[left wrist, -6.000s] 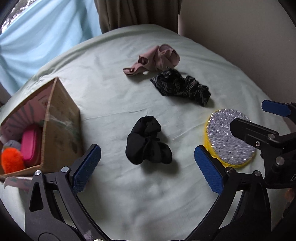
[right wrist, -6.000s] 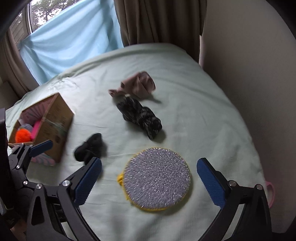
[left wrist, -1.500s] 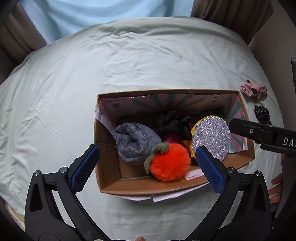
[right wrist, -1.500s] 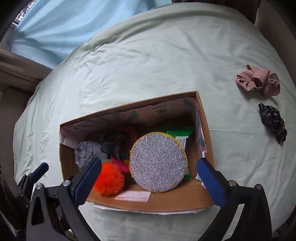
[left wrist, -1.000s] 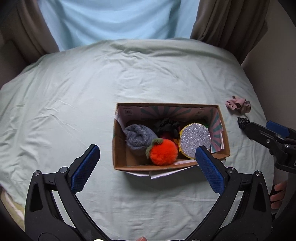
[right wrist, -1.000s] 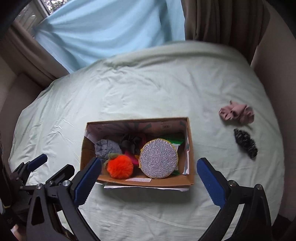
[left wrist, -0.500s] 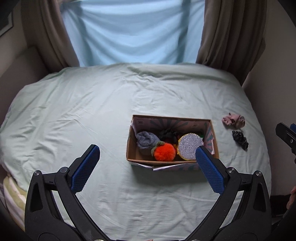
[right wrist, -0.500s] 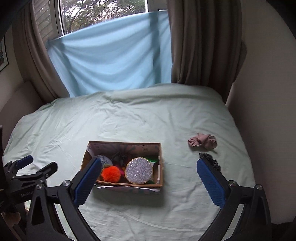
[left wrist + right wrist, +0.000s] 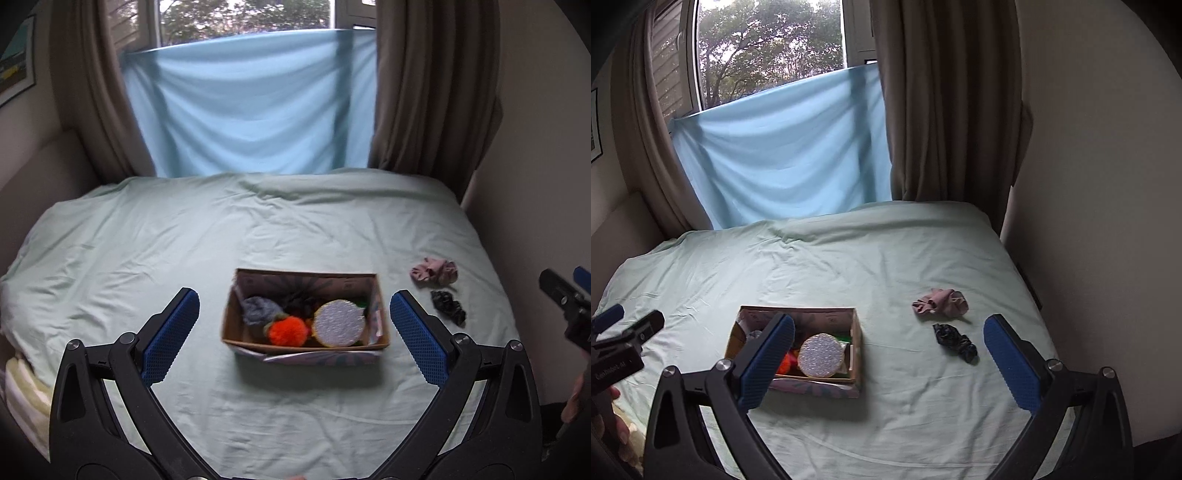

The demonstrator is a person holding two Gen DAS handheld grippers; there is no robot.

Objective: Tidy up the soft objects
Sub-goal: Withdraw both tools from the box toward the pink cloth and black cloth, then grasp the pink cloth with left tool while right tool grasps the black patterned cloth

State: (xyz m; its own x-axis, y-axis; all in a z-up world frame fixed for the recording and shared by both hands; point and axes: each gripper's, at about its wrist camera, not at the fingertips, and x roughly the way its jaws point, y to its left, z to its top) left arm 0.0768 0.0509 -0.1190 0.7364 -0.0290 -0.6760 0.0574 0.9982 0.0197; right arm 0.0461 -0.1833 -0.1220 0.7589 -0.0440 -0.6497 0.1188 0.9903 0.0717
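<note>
Above bed (image 9: 147,236), both grippers agape, empty

Open cardboard box (image 9: 306,349) mid-bed holding grey sock (image 9: 259,309), orange pompom (image 9: 287,329), silver glitter disc (image 9: 339,324) on edge, right of it — loose on the sheet — pink scrunchie (image 9: 434,270), black scrunchie (image 9: 448,305) nearer.

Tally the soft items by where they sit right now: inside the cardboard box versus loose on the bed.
In the cardboard box, counting only what shows: 4 (grey fuzzy item, black scrunchie, orange pom-pom, silver glitter round pouch)
Loose on the bed sheet: 2 (pink scrunchie, black patterned scrunchie)
Total: 6
</note>
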